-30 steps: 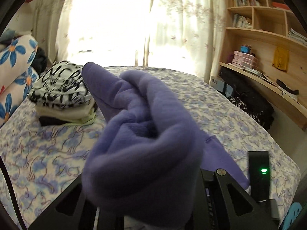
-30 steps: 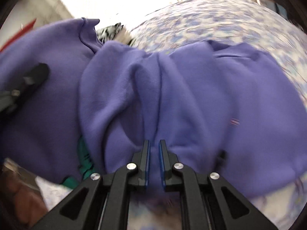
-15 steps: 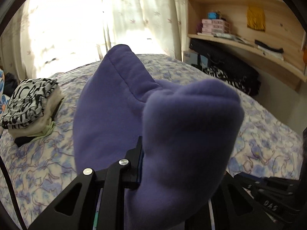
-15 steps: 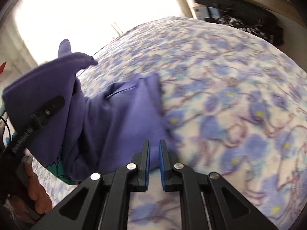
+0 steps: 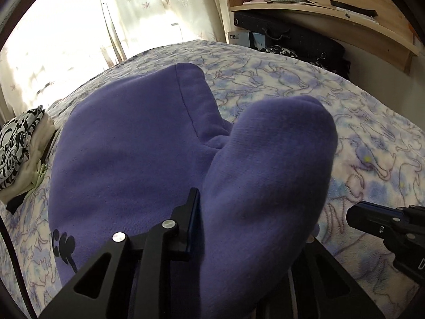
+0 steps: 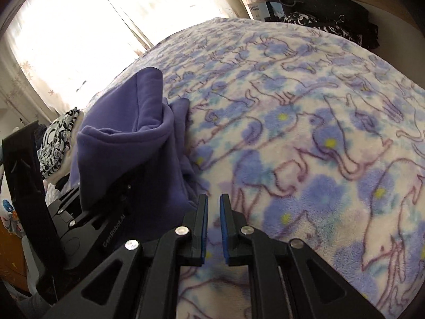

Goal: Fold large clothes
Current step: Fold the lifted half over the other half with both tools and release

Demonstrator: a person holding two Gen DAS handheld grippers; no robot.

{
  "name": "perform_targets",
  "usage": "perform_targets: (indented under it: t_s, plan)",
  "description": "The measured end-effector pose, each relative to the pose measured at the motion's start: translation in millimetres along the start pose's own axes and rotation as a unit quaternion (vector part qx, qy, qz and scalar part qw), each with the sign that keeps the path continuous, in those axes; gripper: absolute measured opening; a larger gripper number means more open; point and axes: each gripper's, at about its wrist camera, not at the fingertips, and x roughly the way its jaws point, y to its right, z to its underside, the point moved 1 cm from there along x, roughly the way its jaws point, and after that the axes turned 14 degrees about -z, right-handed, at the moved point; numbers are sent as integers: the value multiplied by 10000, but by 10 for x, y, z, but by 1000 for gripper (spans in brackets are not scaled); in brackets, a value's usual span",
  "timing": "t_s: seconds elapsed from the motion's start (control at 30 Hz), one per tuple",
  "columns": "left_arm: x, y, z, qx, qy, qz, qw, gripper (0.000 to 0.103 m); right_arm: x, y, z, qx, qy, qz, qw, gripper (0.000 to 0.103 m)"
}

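Note:
A purple fleece sweatshirt with a black print lies partly folded on the bed. One thick fold of it bulges up between the jaws of my left gripper. Those jaws are opening but still pinch the fold, and the fabric hides the right finger. In the right wrist view the sweatshirt drapes over the left gripper at the left. My right gripper hovers over bare blanket just right of the garment. Its jaws are shut with only a narrow slit and nothing in it. Its tip also shows at the right edge of the left wrist view.
A flower-and-cat patterned blanket covers the bed. A stack of folded clothes with a black-and-white top sits at the left. Dark bags and a wooden shelf line the far right, and bright curtains hang behind.
My left gripper has come down and rolled, laying the purple sweatshirt flatter on the bed. My right gripper has swung right, off the garment and over bare blanket.

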Motion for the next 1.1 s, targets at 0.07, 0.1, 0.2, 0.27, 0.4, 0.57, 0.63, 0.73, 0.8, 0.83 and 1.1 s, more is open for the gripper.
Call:
perform_targets:
  t_s: [0.07, 0.1, 0.2, 0.27, 0.4, 0.57, 0.63, 0.73, 0.8, 0.83, 1.1]
  plan:
    - [-50, 14, -6, 135, 55, 40, 9999, 28, -5, 16, 6, -6, -20, 21, 10000, 9]
    - [-53, 0, -18, 195, 60, 149, 9997, 41, -9, 22, 8, -7, -20, 19, 10000, 9]
    - [-149, -54, -35, 226, 94, 458, 9987, 66, -31, 6, 1, -26, 4, 9, 10000, 9]
    - [-198, -95, -45, 174, 104, 614, 9979, 72, -52, -20, -15, -55, 42, -1, 10000, 9]
    - [-271, -224, -77, -63, -81, 1215, 9925, 74, -91, -92, -45, -146, 80, -30, 9999, 9]
    - [-343, -401, -82, -445, -409, 1705, 9835, 74, -120, -178, -76, -227, 71, -87, 9997, 9]
    - [-375, -489, -93, -593, -529, 1815, 9802, 75, -131, -232, -89, -273, 58, -121, 9995, 9]
    - [-447, -599, -98, -740, -616, 1852, 9780, 75, -146, -327, -119, -398, 5, -176, 9991, 9]
    - [-490, -676, -92, -813, -618, 1832, 9778, 76, -162, -396, -142, -475, -31, -219, 9986, 9]
    - [-528, -730, -88, -868, -598, 1813, 9778, 76, -176, -439, -156, -515, -35, -244, 9984, 12]
    - [-696, -1325, -1, -1564, -455, 1492, 9753, 77, -368, -771, -396, -813, -18, -712, 9941, 31]
